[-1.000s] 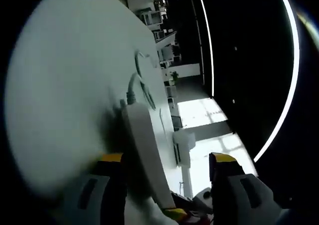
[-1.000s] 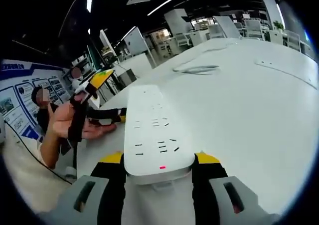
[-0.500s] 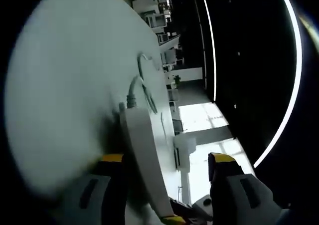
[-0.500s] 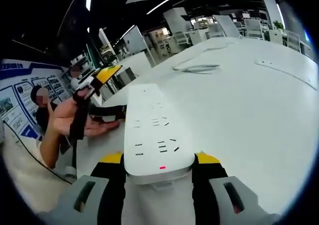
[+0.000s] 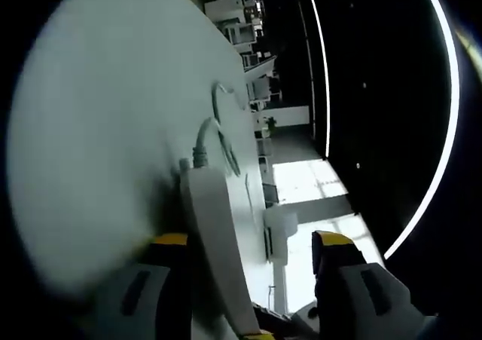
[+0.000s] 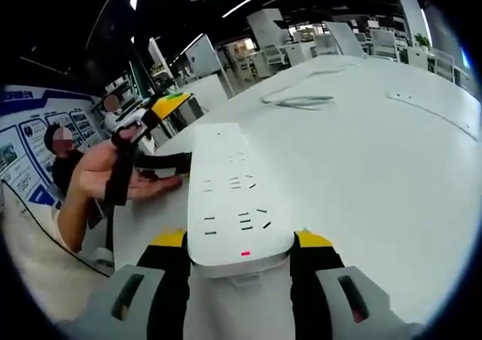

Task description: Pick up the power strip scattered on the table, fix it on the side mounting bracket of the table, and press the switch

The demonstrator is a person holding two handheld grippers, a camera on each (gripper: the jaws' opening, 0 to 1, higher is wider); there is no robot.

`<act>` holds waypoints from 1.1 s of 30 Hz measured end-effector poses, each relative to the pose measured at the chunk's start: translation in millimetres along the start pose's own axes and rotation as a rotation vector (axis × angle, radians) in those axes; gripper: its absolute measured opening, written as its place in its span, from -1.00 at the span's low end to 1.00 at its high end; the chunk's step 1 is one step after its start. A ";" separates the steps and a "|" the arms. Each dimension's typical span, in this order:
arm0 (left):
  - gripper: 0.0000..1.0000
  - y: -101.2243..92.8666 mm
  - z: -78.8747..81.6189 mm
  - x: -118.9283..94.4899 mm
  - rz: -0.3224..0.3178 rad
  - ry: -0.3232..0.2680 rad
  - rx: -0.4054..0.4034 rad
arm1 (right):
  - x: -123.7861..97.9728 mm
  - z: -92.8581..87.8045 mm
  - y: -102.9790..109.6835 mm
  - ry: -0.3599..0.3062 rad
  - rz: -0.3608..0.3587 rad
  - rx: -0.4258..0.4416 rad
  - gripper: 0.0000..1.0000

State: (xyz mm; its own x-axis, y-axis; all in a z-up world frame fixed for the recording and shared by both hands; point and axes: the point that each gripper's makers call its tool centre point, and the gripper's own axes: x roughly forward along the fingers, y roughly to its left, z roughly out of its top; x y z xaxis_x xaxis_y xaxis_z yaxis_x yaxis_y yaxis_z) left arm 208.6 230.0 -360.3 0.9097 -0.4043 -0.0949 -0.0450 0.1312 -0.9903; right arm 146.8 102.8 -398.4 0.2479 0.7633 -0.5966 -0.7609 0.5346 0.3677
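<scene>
Closest to the camera, the right gripper (image 6: 241, 253) is closed on the near end of the white power strip (image 6: 232, 197), which lies along the table's (image 6: 392, 174) left edge. Beside that edge a hand (image 6: 113, 178) holds the left gripper (image 5: 248, 280); its jaws stand apart with the strip's edge between them. Further away, a cable (image 6: 297, 101) lies coiled.

Dim, blurred, strong fisheye distortion

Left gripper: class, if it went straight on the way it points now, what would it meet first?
Most likely the power strip, which lies between the jaws of the left gripper, edge-on beside the white table. Depth is unclear.
</scene>
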 end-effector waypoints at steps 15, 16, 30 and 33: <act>0.16 7.7 1.0 1.3 0.010 -0.012 -0.063 | 0.9 -3.7 4.3 0.016 -0.027 -0.021 -0.04; 0.14 8.6 1.2 1.2 0.012 -0.011 -0.065 | 0.8 -3.7 4.4 0.016 -0.028 -0.022 -0.04; -0.22 19.7 -0.7 -1.4 0.061 -0.004 -0.069 | -3.8 1.8 8.1 0.001 -0.052 -0.055 -0.04; -0.30 21.2 -1.0 -2.0 0.065 -0.004 -0.071 | -4.3 1.8 8.1 0.003 -0.055 -0.061 -0.04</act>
State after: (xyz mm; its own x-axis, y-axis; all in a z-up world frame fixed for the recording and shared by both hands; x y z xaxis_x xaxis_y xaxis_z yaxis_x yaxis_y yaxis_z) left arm 205.4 232.7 -381.2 0.9053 -0.3938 -0.1594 -0.1335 0.0925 -0.9867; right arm 140.7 104.5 -391.6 0.2889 0.7322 -0.6167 -0.7815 0.5525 0.2898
